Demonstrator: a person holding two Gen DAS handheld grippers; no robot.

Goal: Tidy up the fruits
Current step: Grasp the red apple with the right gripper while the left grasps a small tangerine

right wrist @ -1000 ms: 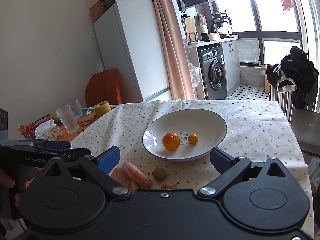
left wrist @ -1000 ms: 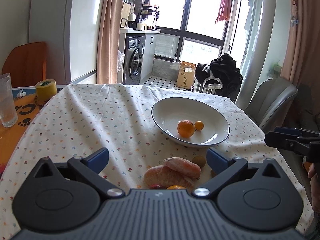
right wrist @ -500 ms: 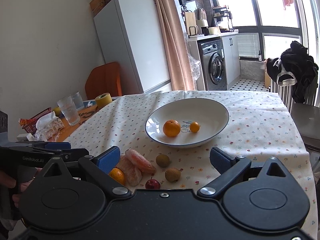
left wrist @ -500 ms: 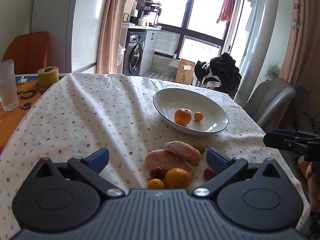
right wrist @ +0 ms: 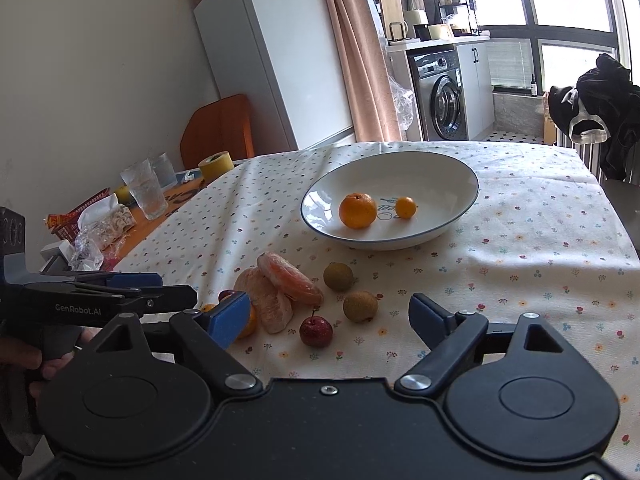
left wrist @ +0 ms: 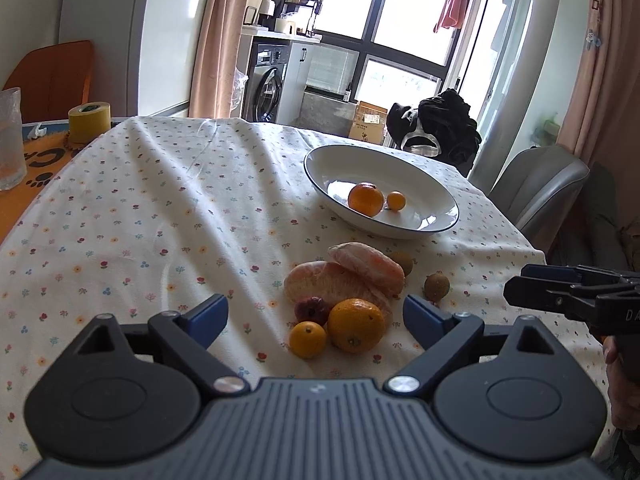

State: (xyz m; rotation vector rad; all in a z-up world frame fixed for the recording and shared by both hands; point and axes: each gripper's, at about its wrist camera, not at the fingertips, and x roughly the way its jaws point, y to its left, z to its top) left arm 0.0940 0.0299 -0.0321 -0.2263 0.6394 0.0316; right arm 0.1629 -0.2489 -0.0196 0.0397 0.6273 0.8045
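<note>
Reading "GenRobot.AI" on left tongs (right wrist: 132, 292) | both tongs apart, empty | bowl (right wrist: 448, 168) print perhaps "2000"

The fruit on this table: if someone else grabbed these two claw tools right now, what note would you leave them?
Left gripper: open, empty, held just short of the loose pile.
Right gripper: open, empty, also short of the pile.
Done: an orange and a small orange fruit lie in the white bowl.
Left on the tablecloth: two peeled citrus pieces, a large orange, a small orange, a small red fruit and two brown fruits, all in front of the bowl.
Next, probably: pick these up one at a time and move them into the bowl.
</note>
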